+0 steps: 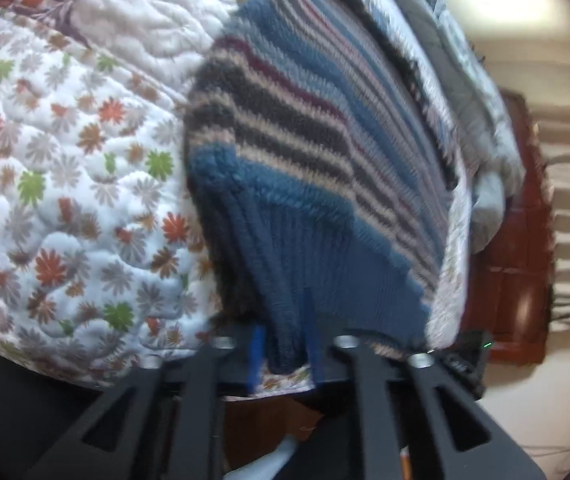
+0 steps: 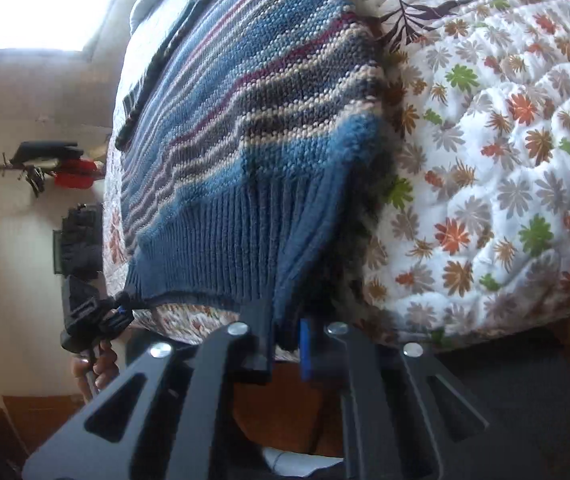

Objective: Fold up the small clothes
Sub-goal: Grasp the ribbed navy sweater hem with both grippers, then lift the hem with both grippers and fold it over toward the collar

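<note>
- The left claw (image 1: 285, 344) pinches the blue hem of the striped sweater (image 1: 305, 140).
- The right claw (image 2: 285, 340) pinches the hem too.
- The sweater lies on the flowery quilt (image 1: 65, 180) at the bed's near edge.

Floral quilted bed (image 1: 65, 184), bright window (image 2: 37, 0), pale walls.

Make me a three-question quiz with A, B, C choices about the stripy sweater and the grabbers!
1. Where does the striped knit sweater lie?
A on the flowered quilt
B in a drawer
C on a hanger

2. What colour is its ribbed hem?
A yellow
B blue
C pink

3. What is the right hand-held gripper doing?
A hanging open above the quilt
B holding a sock
C pinching the hem

Answers:
1 A, the quilt shows all round the sweater.
2 B, the ribbing is plain blue.
3 C, hem fabric sits squeezed between its fingers; the left hand-held gripper pinches the hem too.
</note>
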Demonstrator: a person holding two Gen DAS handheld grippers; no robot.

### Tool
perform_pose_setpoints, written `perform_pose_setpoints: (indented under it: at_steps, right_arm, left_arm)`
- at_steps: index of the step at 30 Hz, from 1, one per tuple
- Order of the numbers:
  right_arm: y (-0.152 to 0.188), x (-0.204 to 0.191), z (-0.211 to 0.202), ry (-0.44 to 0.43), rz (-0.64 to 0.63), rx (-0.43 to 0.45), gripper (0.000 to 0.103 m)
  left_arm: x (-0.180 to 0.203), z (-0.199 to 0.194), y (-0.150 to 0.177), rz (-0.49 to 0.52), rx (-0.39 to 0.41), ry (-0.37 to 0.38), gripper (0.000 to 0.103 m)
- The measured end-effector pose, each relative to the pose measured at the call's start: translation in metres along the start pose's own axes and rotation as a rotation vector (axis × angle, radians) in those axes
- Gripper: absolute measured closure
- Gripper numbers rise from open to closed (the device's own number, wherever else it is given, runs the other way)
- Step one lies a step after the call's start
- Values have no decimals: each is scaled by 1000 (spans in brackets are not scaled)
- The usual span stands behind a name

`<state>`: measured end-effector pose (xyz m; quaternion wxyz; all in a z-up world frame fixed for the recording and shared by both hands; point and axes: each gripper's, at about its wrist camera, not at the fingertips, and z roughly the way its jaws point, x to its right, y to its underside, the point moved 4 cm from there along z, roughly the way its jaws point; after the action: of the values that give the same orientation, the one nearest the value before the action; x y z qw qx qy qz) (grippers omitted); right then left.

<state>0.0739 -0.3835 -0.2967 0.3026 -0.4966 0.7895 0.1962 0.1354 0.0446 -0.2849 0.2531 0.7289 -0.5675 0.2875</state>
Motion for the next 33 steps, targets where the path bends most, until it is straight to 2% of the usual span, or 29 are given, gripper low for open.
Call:
perform_pose_setpoints:
  at_steps: [4, 7, 9, 12, 14, 16, 18, 20, 22, 23, 24, 25, 26, 27, 28, 29, 30, 33]
  right_arm:
    - [-23, -31, -34, -97, -50, 82, 96]
    - [-62, -61, -57, -113, -111, 142, 96]
    - [-93, -81, -63, -98, -164, 168, 96]
    - [-150, -101, -54, -79, -186, 169, 96]
    - [-182, -105, -40, -52, -181, 160, 96]
    - [-217, -103, -13, -27, -143, 124, 95]
    - [-242, -94, 11, -3, -102, 92, 95]
    - [-254, -81, 27, 17, -71, 68, 93]
    - [-260, -69, 41, 24, -42, 37, 89]
    - [-265, -64, 46, 19, -26, 14, 88]
    - [-268, -62, 48, 4, -16, 7, 87]
    - [-271, -61, 47, -7, -25, 1, 86]
    - [-273, -63, 45, -8, -41, -1, 84]
    - [-276, -65, 40, -7, -67, 6, 76]
    - [-280, -68, 31, -6, -97, 28, 68]
    - [-282, -74, 22, 5, -124, 52, 50]
    - [-285, -79, 14, 14, -154, 73, 43]
    - [-290, -97, -10, 5, -270, 93, 42]
  left_arm:
    - [25, -34, -22, -20, 71, 151, 93]
    - [51, -53, -54, -6, 116, 217, 93]
    - [72, -59, -89, 4, 150, 242, 93]
    - [90, -45, -146, -10, 160, 233, 93]
    - [87, -28, -181, -41, 143, 214, 93]
    - [85, -5, -206, -68, 114, 197, 92]
    - [79, 21, -226, -92, 87, 146, 91]
    - [68, 45, -241, -121, 45, 98, 88]
    - [58, 58, -246, -134, -2, 62, 81]
    - [56, 60, -249, -137, -22, 60, 73]
    - [58, 59, -250, -125, -33, 63, 55]
    - [61, 54, -251, -102, -32, 60, 43]
    - [67, 41, -254, -60, -6, 49, 25]
    - [72, 32, -255, -32, 12, 47, 17]
    - [80, 17, -258, 13, 38, 53, 17]
    - [84, 4, -258, 44, 53, 55, 16]
    - [89, -6, -259, 74, 64, 47, 14]
    - [112, -21, -265, 295, 107, -81, 8]
